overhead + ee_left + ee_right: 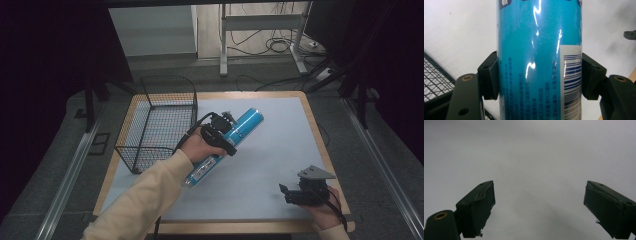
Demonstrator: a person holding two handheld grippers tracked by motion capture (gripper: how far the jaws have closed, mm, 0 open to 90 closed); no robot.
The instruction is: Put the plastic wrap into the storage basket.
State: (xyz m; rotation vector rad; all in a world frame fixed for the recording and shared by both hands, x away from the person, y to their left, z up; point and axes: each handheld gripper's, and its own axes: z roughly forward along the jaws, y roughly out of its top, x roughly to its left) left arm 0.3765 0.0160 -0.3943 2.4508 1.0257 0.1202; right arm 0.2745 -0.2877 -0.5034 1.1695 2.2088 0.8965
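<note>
Clamping the blue can (pixel 539 62) at mid-body above the white mat (pixel 270 165) beside the wire basket (pixel 160 120), the left gripper (pixel 220 135) is squeezing a stiff, glossy, likely slippery cylinder, while the right gripper (pixel 539 207) is idling agape, empty.

The person's left arm, in a pale cream sleeve (pixel 145 197), reaches in from the bottom edge and slants up toward the middle of the table. Its hand (pixel 197 147) wraps the handle of the left gripper (pixel 220 131), raised off the surface and pointing away and to the right. Seen along that gripper (pixel 539 77), both black pads (pixel 491 77) press flat on the two sides of what they hold, jaws clamped tight. The right hand (pixel 325 207) sits low at the near right corner, its gripper (pixel 287 192) pointing left. That right gripper (pixel 537 207) has its jaws spread wide apart with nothing between them.
</note>
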